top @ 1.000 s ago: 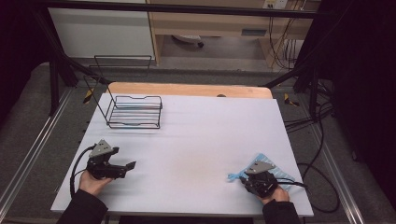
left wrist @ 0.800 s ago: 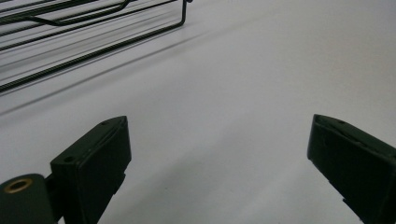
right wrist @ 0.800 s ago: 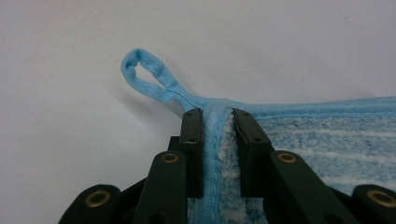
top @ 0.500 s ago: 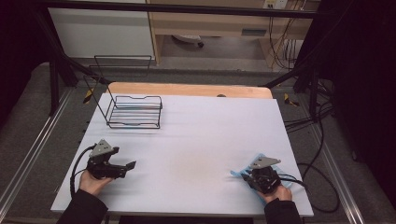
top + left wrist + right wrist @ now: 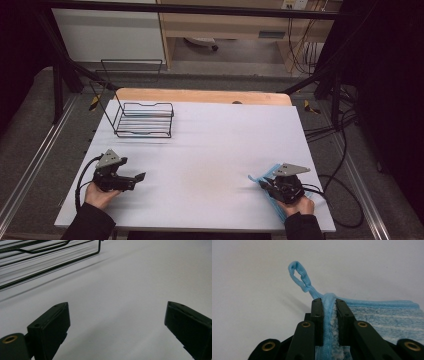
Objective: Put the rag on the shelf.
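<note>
A light blue cloth (image 5: 266, 181) lies near the white table's front right corner, partly under my right gripper (image 5: 260, 183). In the right gripper view that gripper (image 5: 329, 305) is shut on the blue cloth (image 5: 387, 317) at its hemmed corner, with a small hanging loop (image 5: 298, 273) sticking out ahead of the jaws. My left gripper (image 5: 140, 177) rests low at the front left, held by a hand. Its jaws stand wide apart over bare table in the left gripper view (image 5: 117, 322), with nothing between them.
A black wire rack (image 5: 144, 119) stands at the table's back left and also fills the top left of the left gripper view as rack wires (image 5: 47, 255). A wooden board (image 5: 200, 96) edges the table's far side. Cables (image 5: 345, 200) trail off the right side.
My right gripper and the blue cloth have slid a little toward the near edge of the table. The left gripper has stayed where it was.
</note>
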